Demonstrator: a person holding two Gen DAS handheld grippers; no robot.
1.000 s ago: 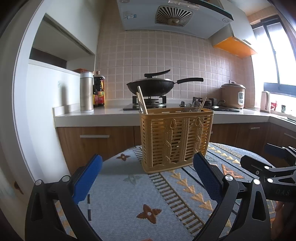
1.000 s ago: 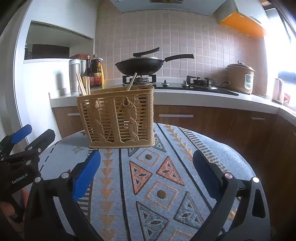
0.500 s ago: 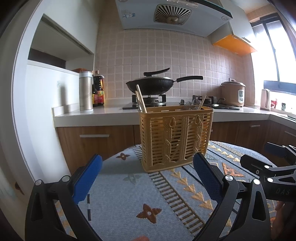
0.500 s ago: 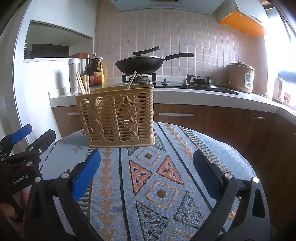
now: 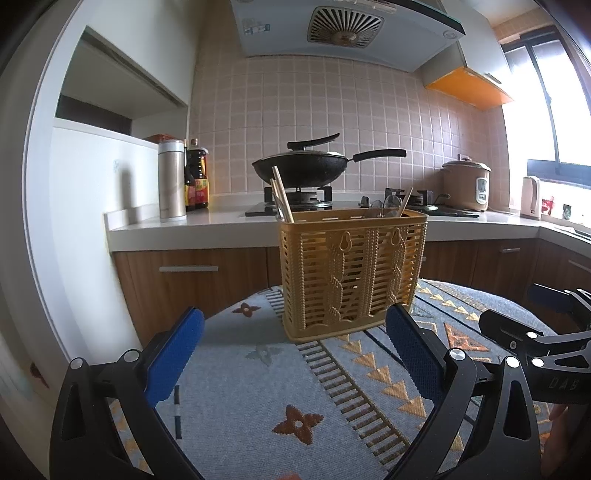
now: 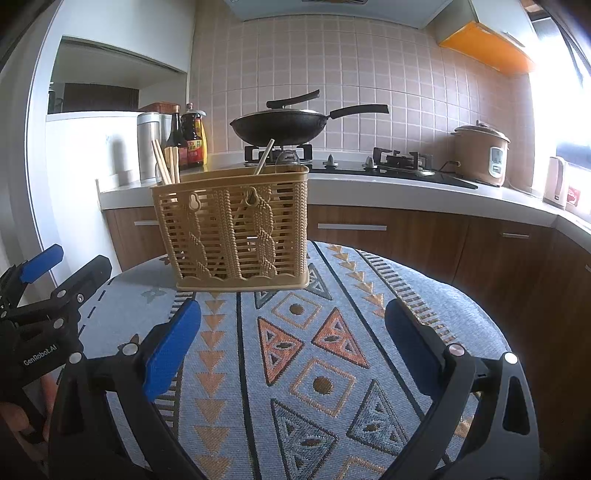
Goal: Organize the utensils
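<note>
- Sitting on the patterned tablecloth (image 6: 317,354): a tan utensil basket (image 5: 351,273) with chopsticks (image 5: 282,199) poking out.
- Left gripper (image 5: 291,354) and right gripper (image 6: 291,347): both spread wide, nothing in them.

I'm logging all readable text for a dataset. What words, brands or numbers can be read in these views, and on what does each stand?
"GenRobot.AI": white print on the black body of the left gripper, seen from the right wrist view.
"DAS": faint letters, possibly incomplete, on the black body of the right gripper, seen from the left wrist view.
Too small or blurred to read: red labels on the dark sauce bottles, sticker on the range hood, panel on the beige rice cooker.
</note>
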